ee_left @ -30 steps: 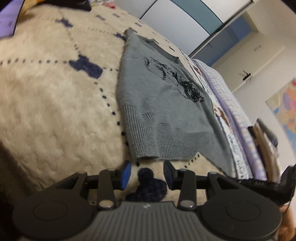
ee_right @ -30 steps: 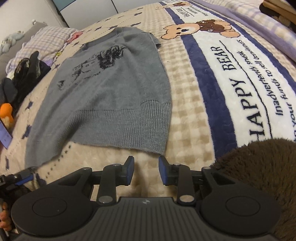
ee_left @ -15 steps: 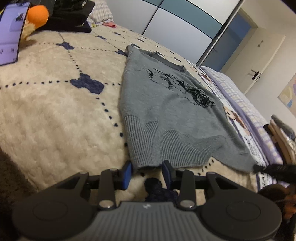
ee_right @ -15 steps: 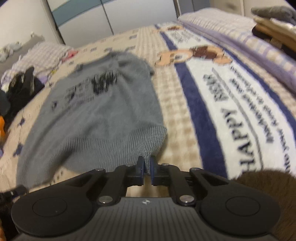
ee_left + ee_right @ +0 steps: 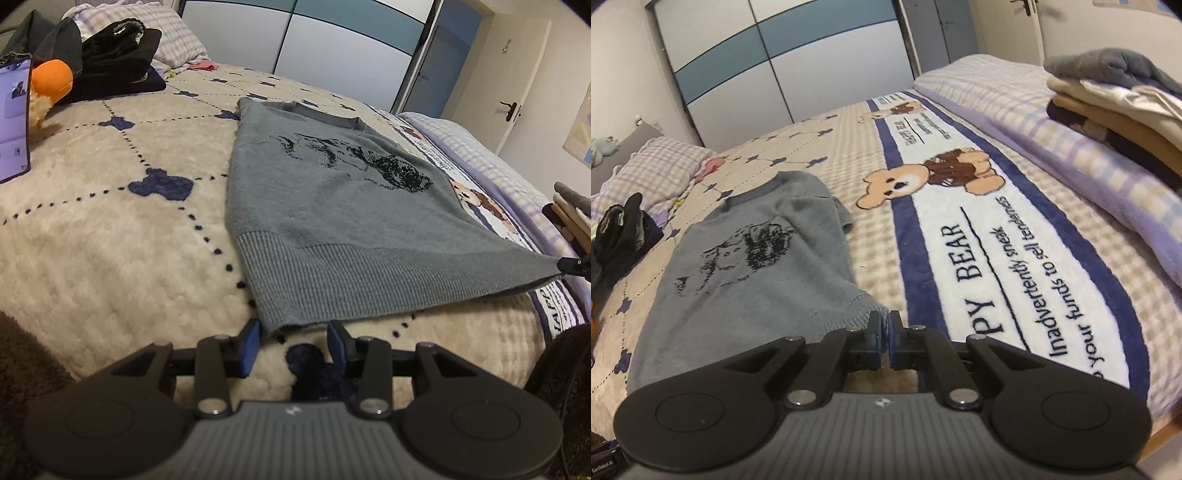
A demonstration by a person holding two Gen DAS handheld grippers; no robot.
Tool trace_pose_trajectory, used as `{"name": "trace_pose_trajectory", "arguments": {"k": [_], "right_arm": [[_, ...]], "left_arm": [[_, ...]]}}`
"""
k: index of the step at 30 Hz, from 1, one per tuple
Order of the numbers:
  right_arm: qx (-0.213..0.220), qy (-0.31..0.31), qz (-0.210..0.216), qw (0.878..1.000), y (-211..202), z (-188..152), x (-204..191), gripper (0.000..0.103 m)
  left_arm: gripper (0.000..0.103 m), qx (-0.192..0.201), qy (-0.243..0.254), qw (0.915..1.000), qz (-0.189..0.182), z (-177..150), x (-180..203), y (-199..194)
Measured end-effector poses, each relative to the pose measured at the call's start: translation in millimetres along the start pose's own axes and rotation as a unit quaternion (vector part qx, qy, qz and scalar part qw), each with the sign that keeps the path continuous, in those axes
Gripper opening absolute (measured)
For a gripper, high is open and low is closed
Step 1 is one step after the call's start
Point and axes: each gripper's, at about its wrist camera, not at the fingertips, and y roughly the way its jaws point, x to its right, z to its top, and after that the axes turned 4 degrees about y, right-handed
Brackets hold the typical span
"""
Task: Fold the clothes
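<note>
Grey knit sweater (image 5: 332, 221) spread face up on cream quilted blanket (image 5: 92, 258), black graphic on chest, neckline toward far wardrobe (image 5: 314, 48). Left gripper (image 5: 293, 345) low at near-left hem corner, blue-padded jaws spread wide with ribbed hem edge just reaching between them; nothing pinched. Right gripper (image 5: 885, 338) clamped nearly closed on opposite hem corner, thin fold of ribbing caught between pads; that corner drawn up off blanket into a point, visible at far right of left wrist view. Hem stretched in a line between both corners. Bear-print band with "HAPPY BEAR" lettering (image 5: 979, 266) just right of sweater. Stack of folded clothes (image 5: 1119, 99) on lilac checked bedding at far right. Dark garment pile (image 5: 114, 62) near checked pillow (image 5: 173, 33), well apart from sweater; orange plush (image 5: 50, 79) and lit phone (image 5: 13, 118) at left edge.
</note>
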Motion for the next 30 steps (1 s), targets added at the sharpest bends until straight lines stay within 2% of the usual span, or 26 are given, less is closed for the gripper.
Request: {"name": "trace_pose_trajectory", "arguments": {"k": [9, 15, 17, 19, 20, 21, 25, 27, 30], "right_arm": [[-0.036, 0.024, -0.005, 0.999, 16.2, -8.2, 11.2, 0.004], [-0.07, 0.034, -0.003, 0.997, 24.5, -17.4, 12.7, 0.009], [-0.079, 0.031, -0.002, 0.996, 26.1, -18.8, 11.2, 0.01], [-0.087, 0.022, -0.001, 0.996, 28.8, -20.3, 8.2, 0.016], [-0.09, 0.017, -0.003, 0.996, 30.3, -21.0, 7.1, 0.017], [-0.094, 0.011, -0.004, 0.996, 31.7, -21.9, 5.3, 0.017], [-0.103, -0.011, -0.006, 0.995, 36.8, -23.1, 0.5, 0.016], [-0.102, -0.022, -0.007, 0.994, 36.6, -23.5, -1.8, 0.005], [-0.087, -0.038, -0.007, 0.995, 30.1, -22.3, -4.0, 0.005]], "left_arm": [[0.041, 0.001, -0.015, 0.9998, 0.015, -0.6, -5.1, -0.7], [0.04, 0.013, -0.002, 0.9995, 0.028, -0.5, -0.6, 5.0], [0.033, 0.017, 0.004, 0.9992, 0.036, -0.8, 0.9, 6.1], [0.021, 0.021, 0.012, 0.9985, 0.049, -1.3, 2.1, 6.0], [0.011, 0.024, 0.013, 0.9982, 0.053, -1.5, 1.7, 5.1], [0.006, 0.026, 0.012, 0.9979, 0.057, -1.6, 1.0, 3.9], [0.005, 0.033, 0.027, 0.9961, 0.078, 0.0, 2.0, -3.5], [0.005, 0.041, 0.042, 0.9939, 0.094, 1.5, 4.0, -10.2], [0.005, 0.056, 0.059, 0.9904, 0.111, 7.4, 4.1, -23.4]]}}
